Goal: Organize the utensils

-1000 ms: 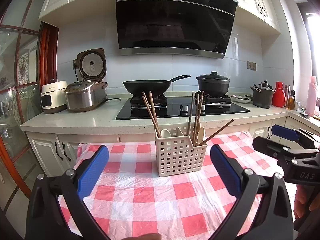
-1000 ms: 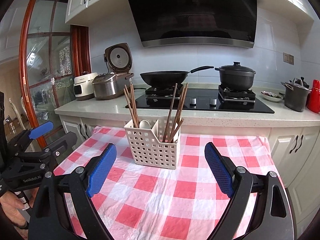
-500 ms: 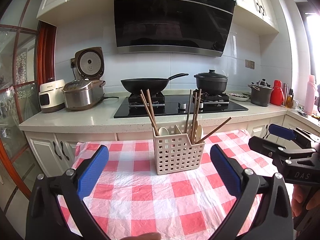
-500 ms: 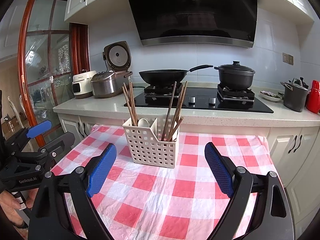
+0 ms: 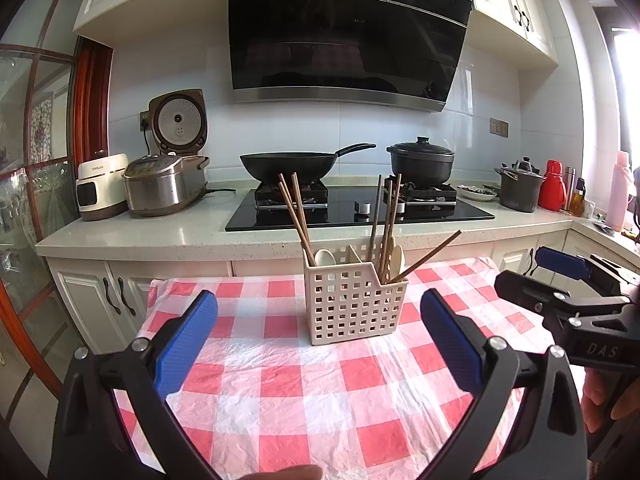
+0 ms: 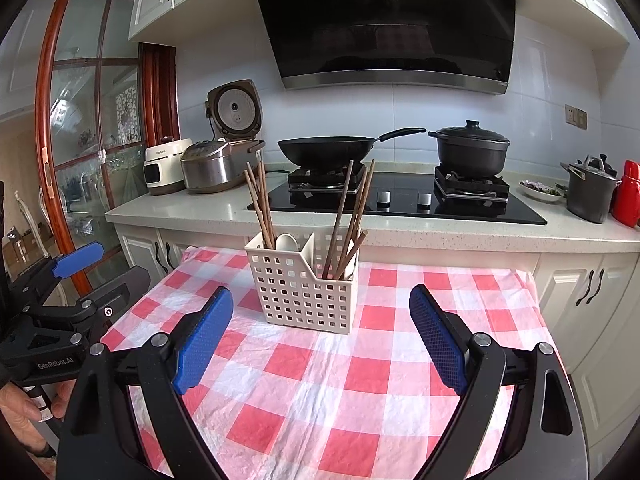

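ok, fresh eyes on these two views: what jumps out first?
The white perforated utensil caddy standing mid-table on the red-and-white checked cloth, chopsticks fanning out of both compartments, with pale spoons tucked among them. Framing it, both grippers, left and right, hang with blue-padded jaws wide and empty. Behind, a black wok and lidded pot sit on the hob.

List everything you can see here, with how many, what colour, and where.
utensil basket: one, cream, on the tablecloth
chopsticks: several, brown, in both basket compartments
spoons: two, pale, one in each basket compartment
tablecloth: one, red and white check, on the table
wok: one, black, left burner
lidded pot: one, black, right burner
rice cooker: one, silver, lid up, worktop left
small appliance: one, white, beside the rice cooker
grey pot: one, worktop right
flask: one, red, beside the grey pot
range hood: one, black, above the hob
left gripper: blue pads, open
right gripper: blue pads, open
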